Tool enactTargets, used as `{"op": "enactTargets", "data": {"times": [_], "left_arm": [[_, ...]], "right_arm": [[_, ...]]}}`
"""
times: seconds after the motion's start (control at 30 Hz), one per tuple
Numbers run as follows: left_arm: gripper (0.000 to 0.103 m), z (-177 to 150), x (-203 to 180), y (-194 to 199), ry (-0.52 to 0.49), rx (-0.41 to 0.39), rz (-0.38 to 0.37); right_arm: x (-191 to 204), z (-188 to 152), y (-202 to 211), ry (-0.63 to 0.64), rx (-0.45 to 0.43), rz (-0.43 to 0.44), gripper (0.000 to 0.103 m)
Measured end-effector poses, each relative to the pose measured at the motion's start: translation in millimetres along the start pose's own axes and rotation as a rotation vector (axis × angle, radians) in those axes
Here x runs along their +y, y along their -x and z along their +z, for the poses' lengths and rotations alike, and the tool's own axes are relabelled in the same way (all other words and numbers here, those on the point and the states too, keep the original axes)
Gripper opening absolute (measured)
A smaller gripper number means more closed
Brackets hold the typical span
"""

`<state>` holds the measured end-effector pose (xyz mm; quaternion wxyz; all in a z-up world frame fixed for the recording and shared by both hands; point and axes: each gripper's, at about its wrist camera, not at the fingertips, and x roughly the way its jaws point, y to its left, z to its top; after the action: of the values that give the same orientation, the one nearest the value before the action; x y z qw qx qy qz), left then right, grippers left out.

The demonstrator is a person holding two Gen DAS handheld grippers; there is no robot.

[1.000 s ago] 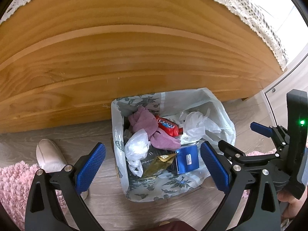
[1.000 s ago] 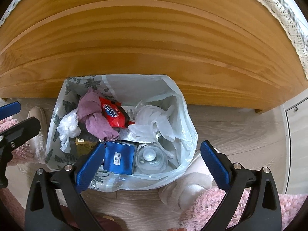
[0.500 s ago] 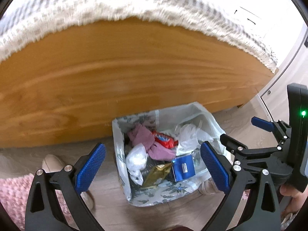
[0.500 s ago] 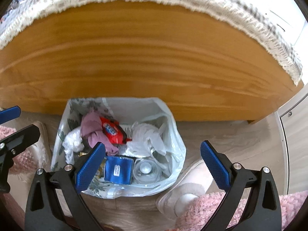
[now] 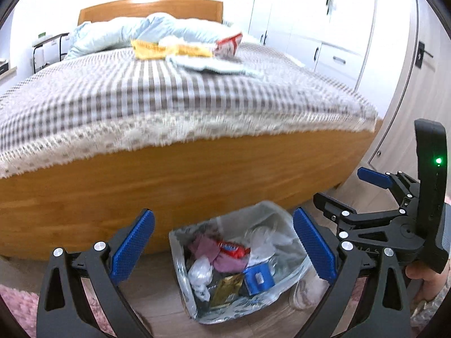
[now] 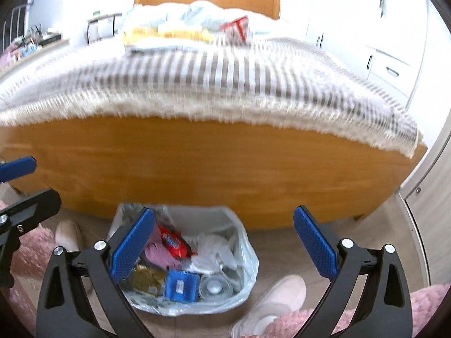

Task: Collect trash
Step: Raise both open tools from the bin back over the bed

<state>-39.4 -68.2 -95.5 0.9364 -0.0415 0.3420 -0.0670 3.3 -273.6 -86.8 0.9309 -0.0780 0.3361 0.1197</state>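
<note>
A plastic trash bag [image 5: 284,219] [image 6: 248,256] stands open on the floor against the bed's wooden side, holding a red wrapper [image 5: 232,249] [image 6: 173,243], a blue box [image 5: 259,277] [image 6: 180,284], pink cloth and crumpled plastic. On the bed lie a yellow packet [image 5: 149,49] [image 6: 141,32], a red-and-white packet [image 5: 229,43] [image 6: 236,26] and pale flat items. My left gripper [image 5: 222,243] is open and empty above the bag. My right gripper [image 6: 224,243] is open and empty too; the left view shows it at the right edge [image 5: 375,177].
The bed [image 5: 141,98] [image 6: 225,84] with a checked cover fills the middle. White wardrobes [image 5: 324,28] stand at the back right. Pink rug [image 6: 422,304] and a person's slippers [image 6: 270,301] [image 6: 67,233] lie on the wooden floor beside the bag.
Both grippers have lifted and tilted up from the bag. The bed top with its packets has come into view, and the bag has dropped low in both views.
</note>
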Motion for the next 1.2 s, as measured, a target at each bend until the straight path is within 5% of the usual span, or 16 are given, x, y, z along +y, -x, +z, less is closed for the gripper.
{"op": "enactTargets", "data": {"times": [0.6, 1.2], "left_arm": [[0.095, 58, 17, 40, 0.035, -0.185, 0.001], [0.095, 144, 26, 44, -0.008, -0.369, 0.037]], "right_arm": [[-26, 66, 61, -0.064, -0.310, -0.023, 0.095], [-36, 138, 56, -0.039, -0.524, -0.019, 0.095]]}}
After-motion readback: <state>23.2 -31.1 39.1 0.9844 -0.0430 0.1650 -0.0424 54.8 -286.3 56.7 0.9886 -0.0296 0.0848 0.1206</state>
